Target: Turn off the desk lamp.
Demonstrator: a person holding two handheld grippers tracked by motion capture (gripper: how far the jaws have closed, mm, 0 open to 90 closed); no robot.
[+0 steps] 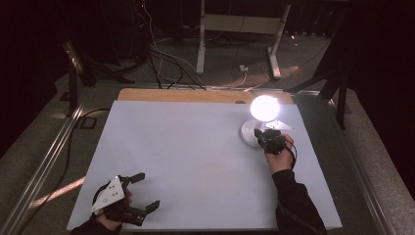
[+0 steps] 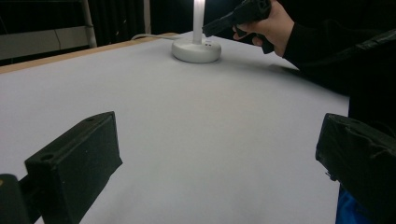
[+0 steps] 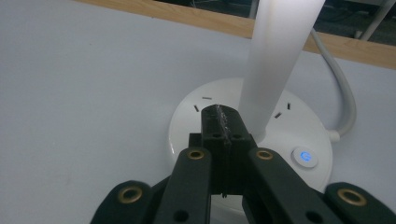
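A white desk lamp stands at the back right of the table, its head (image 1: 265, 107) lit bright and its round base (image 1: 249, 132) on the white tabletop. My right gripper (image 1: 258, 133) is shut with nothing between its jaws, its tip over the base (image 3: 299, 122) just left of the white stem (image 3: 275, 60). A power button (image 3: 304, 157) glows blue on the base, to the right of the tip. My left gripper (image 1: 148, 192) rests open near the front left edge. From the left gripper view the lamp base (image 2: 196, 49) sits far off, with the right gripper (image 2: 208, 31) beside it.
The white tabletop (image 1: 186, 161) has a wooden strip (image 1: 195, 95) along its far edge. The lamp's white cable (image 3: 343, 88) curves off the base toward the back. Cables and a metal frame (image 1: 240, 24) lie on the floor beyond the table.
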